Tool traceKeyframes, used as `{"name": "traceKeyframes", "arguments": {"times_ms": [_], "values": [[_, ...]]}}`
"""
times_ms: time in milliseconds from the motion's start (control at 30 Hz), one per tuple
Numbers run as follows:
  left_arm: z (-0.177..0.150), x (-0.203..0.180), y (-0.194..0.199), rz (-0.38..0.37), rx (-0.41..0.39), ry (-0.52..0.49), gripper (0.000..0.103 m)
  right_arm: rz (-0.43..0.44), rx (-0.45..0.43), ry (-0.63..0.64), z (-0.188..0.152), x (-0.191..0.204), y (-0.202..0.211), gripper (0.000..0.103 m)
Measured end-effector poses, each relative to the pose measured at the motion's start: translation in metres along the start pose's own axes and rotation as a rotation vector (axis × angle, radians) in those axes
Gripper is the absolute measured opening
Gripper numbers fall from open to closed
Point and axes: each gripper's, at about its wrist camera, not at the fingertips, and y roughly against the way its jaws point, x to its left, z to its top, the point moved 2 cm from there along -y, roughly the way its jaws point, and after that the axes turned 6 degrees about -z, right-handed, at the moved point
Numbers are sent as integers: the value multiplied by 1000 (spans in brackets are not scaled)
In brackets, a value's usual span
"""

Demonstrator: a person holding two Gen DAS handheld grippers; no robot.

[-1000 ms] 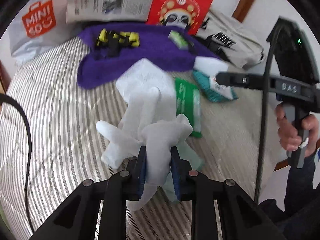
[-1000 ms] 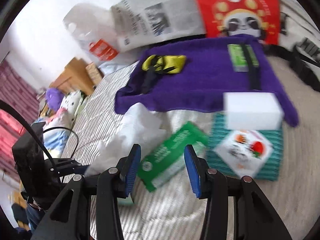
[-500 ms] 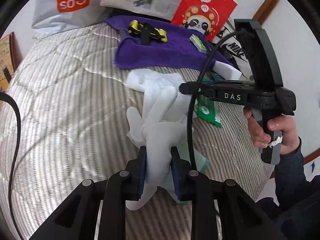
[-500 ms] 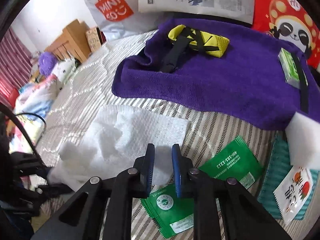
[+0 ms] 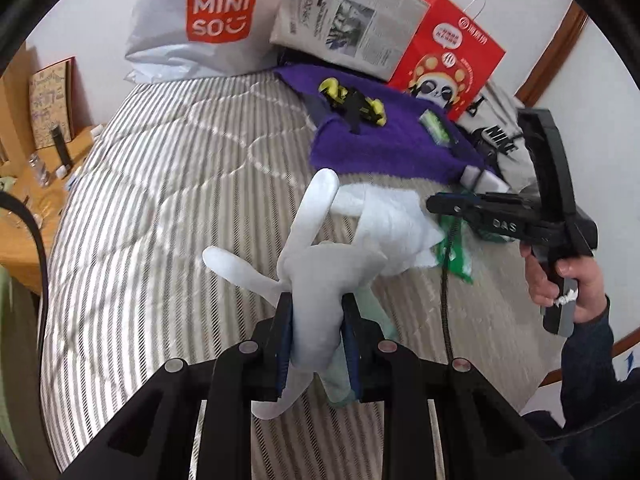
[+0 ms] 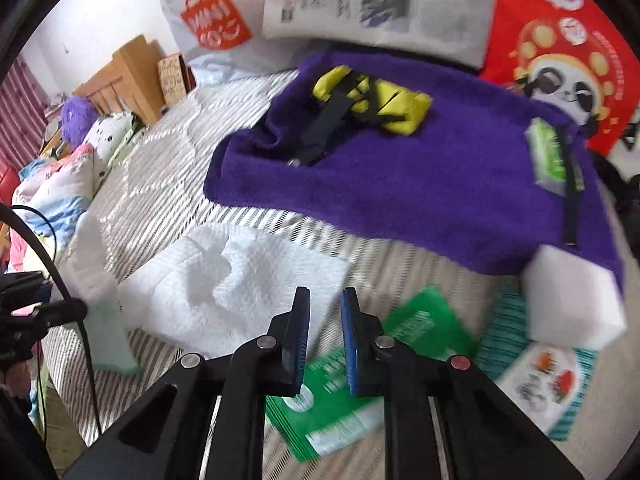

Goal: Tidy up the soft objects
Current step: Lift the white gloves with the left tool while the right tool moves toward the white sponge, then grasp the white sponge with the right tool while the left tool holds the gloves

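White glove (image 5: 316,280) sits clamped in our left gripper (image 5: 316,336); our right gripper (image 6: 325,320), fingers slightly apart, hovers near the white towel (image 6: 240,288).

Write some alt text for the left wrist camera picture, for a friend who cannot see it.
The left gripper is shut on a white rubber glove, held above a grey-striped bed. To the right, a hand holds the right gripper at a white cloth. Behind lie a purple towel, a Miniso bag and a red panda bag.

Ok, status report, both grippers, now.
Left gripper shut on white glove. Right gripper narrowly open, empty, over white towel. Green packets beside it.
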Motion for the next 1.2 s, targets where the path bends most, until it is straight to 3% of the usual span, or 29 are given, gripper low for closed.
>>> {"name": "traceKeyframes", "arguments": {"times_ms": [133,233,367,567,667,833,1033,1200], "values": [[12,-6,-5,-23,-8,-22,22,-62,-66,-37,-3,-30,38,37],[22,-10,-17,-13,3,-28,22,-136,-118,-54,-7,-54,63,43],[30,-17,-6,-11,-30,-45,22,-232,-134,-105,-14,-96,78,60],[38,-16,13,13,-63,-48,22,-271,-88,-172,-17,-130,55,61],[41,-21,15,-12,-65,-51,22,-259,-54,-195,-20,-136,41,62],[41,-28,3,-43,-41,-62,22,-213,-86,-211,-18,-136,38,87],[39,-35,-21,-68,8,-75,22,-273,-45,-222,-12,-142,21,87],[37,-43,-33,-82,30,-89,22,-234,-25,-251,-13,-149,5,88]]}}
